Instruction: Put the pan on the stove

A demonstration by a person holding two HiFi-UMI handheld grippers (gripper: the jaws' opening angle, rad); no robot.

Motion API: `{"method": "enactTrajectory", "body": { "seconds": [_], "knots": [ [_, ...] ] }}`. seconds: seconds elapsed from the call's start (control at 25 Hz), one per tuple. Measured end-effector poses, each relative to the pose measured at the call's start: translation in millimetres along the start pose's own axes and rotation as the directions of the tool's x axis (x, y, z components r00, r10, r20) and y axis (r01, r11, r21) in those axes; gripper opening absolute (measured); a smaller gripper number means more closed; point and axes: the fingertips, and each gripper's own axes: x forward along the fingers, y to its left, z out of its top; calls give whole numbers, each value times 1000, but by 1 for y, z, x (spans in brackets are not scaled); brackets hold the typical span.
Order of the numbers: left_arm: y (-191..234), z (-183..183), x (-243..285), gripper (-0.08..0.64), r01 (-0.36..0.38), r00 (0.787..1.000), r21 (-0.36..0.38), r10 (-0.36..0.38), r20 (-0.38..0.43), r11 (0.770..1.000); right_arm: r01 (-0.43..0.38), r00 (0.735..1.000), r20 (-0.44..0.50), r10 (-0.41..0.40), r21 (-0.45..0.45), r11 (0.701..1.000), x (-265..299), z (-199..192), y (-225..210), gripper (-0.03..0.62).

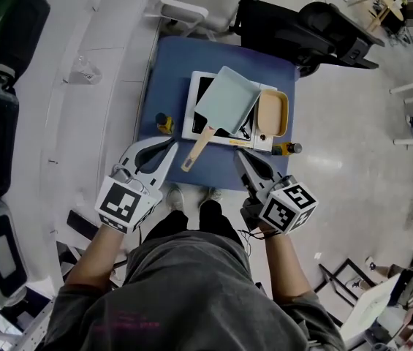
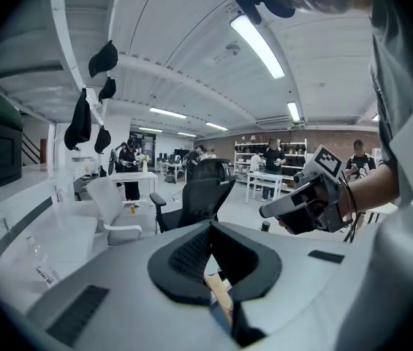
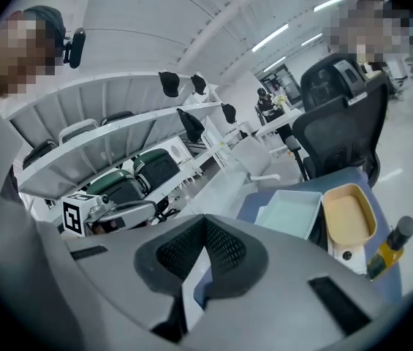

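A light teal square pan [image 1: 226,101] with a wooden handle [image 1: 197,148] rests on the white stove [image 1: 191,115] on the blue table [image 1: 166,64]. The handle points toward me over the stove's front edge. A beige pan [image 1: 272,113] lies at the stove's right end. My left gripper [image 1: 174,147] hangs above the table's near left edge, shut and empty. Level with it on the right is my right gripper [image 1: 240,156], jaws together with nothing in them. The right gripper view shows the teal pan [image 3: 294,210] and the beige pan [image 3: 347,214] ahead and below.
A dark-capped bottle [image 1: 288,149] stands at the table's near right corner, and a small yellow item [image 1: 164,123] left of the stove. A white chair [image 1: 199,2] and a black office chair [image 1: 305,31] stand behind the table. Shelving with suitcases runs along the left.
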Motion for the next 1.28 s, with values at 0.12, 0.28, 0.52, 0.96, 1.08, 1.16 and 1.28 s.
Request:
{"method": "enactTrajectory", "body": {
  "seconds": [0.12,0.28,0.52,0.96,1.08,1.16,1.28],
  "knots": [
    [0,6,-9,2,0,1000,7,0,29,1000,-8,1000,12,8,-31,999,1,8,13,2],
    [-7,6,-17,2,33,999,6,-33,32,999,-12,1000,15,13,-62,998,2,11,26,2],
    [-16,2,-27,2,60,997,0,-60,41,998,-22,999,27,24,-81,996,3,14,43,2],
    [-14,-4,-35,2,59,998,-4,-59,34,998,-40,999,20,43,-104,994,-1,12,60,2],
    [-13,-2,-35,2,57,998,-2,-57,38,998,-45,999,19,48,-110,993,-1,13,62,2],
    [-12,1,-35,2,54,998,2,-54,42,999,-48,999,17,50,-114,992,-1,13,63,2],
    [-9,3,-34,2,43,998,9,-43,45,999,-53,998,12,54,-121,991,-1,14,63,2]
  ]
}}
